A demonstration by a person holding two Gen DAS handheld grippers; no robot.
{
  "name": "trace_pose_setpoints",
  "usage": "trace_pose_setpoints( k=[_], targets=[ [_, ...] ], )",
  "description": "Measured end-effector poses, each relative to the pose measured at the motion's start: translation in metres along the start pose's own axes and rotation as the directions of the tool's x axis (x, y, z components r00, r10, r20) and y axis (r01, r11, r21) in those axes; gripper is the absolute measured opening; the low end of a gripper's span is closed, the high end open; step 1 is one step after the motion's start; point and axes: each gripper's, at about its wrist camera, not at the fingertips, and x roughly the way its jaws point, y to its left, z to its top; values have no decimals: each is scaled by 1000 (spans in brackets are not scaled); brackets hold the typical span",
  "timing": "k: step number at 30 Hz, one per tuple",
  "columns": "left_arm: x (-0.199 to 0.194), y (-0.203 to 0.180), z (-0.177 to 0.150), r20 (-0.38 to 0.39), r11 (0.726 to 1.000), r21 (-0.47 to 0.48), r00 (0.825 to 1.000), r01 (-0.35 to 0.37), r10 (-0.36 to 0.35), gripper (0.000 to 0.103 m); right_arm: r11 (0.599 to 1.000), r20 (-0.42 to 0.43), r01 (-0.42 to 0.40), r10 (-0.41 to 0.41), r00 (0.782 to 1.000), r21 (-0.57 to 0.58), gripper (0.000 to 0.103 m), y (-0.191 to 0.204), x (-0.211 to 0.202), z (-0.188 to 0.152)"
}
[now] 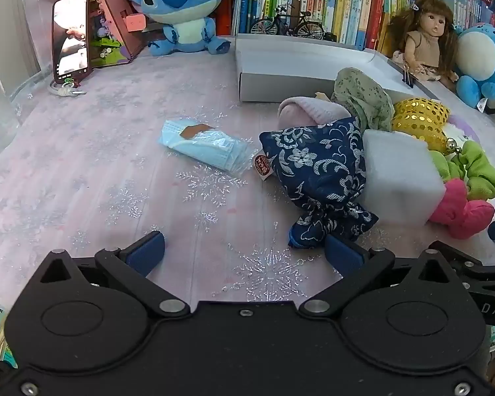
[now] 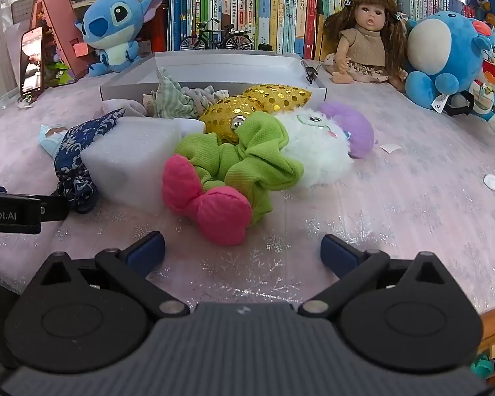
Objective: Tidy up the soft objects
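Note:
A heap of soft things lies on the pink table before a grey box (image 1: pixel 280 89) (image 2: pixel 214 62). In it are a navy floral pouch (image 1: pixel 316 171) (image 2: pixel 72 151), a white foam block (image 1: pixel 399 178) (image 2: pixel 128 161), a pink bow (image 2: pixel 208 204) (image 1: pixel 462 211), a green scrunchie (image 2: pixel 247 158) (image 1: pixel 472 168), a gold sequin star (image 2: pixel 257 105) (image 1: pixel 419 118), a white fluffy plush (image 2: pixel 320 145) and green patterned cloth (image 1: pixel 363 99). A pack of blue masks (image 1: pixel 204 147) lies apart to the left. My left gripper (image 1: pixel 244 252) stands open just short of the pouch. My right gripper (image 2: pixel 242 252) stands open just short of the bow.
At the back stand a Stitch plush (image 1: pixel 181 10) (image 2: pixel 115 26), a doll (image 2: pixel 366 39) (image 1: pixel 425 36), a blue round plush (image 2: pixel 445 56), a toy bicycle (image 2: pixel 217 39) and rows of books. A phone (image 1: pixel 71 36) leans at the far left. A small white scrap (image 2: pixel 493 181) lies right.

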Motion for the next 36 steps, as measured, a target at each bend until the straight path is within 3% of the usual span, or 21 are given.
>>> trace_pose_setpoints(
  k=[36],
  targets=[
    [1, -4, -1, -6, 999, 23, 1000, -26, 27, 103, 1000, -1, 1, -1, 1000, -1, 103, 1, 0, -1]
  ],
)
